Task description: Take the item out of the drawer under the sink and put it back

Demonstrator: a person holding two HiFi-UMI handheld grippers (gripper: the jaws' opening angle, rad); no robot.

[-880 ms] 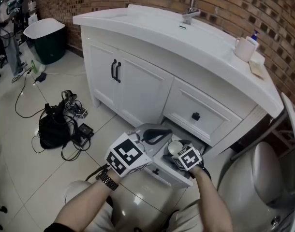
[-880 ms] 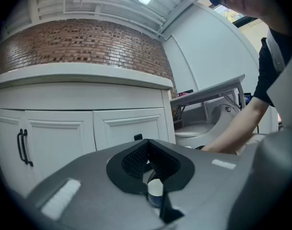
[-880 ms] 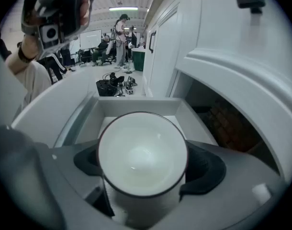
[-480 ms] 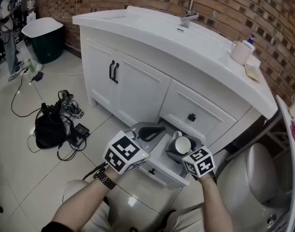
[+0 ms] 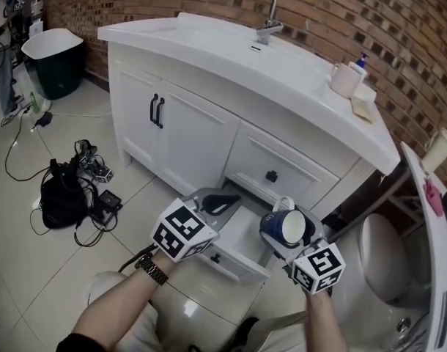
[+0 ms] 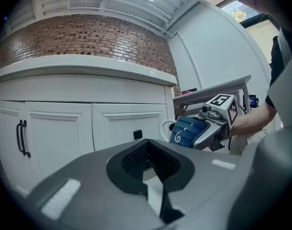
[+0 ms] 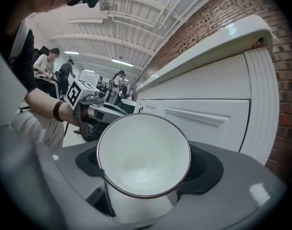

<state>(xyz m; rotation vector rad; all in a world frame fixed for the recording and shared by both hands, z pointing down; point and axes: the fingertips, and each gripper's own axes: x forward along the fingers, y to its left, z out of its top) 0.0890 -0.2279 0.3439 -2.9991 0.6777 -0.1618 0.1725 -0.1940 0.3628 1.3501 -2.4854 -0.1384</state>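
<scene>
My right gripper [image 5: 281,242] is shut on a blue mug [image 5: 286,227] with a white inside. It holds the mug on its side, above and to the right of the open bottom drawer [image 5: 225,261]. In the right gripper view the mug's mouth [image 7: 143,157] fills the space between the jaws. The left gripper view shows the mug [image 6: 186,132] and its white handle from the side. My left gripper [image 5: 222,204] hovers over the drawer's back left part, its jaws shut with nothing seen between them [image 6: 147,145].
The white vanity [image 5: 231,46] has a faucet [image 5: 264,9] and a white cup [image 5: 346,79] on top. Above the open drawer is a shut one with a black knob [image 5: 271,175]. A toilet [image 5: 385,259] stands right; a black bag with cables [image 5: 62,196] and a bin [image 5: 51,61] are left.
My right gripper has lifted the mug up out of the drawer and moved it to the right. The left gripper has stayed over the drawer.
</scene>
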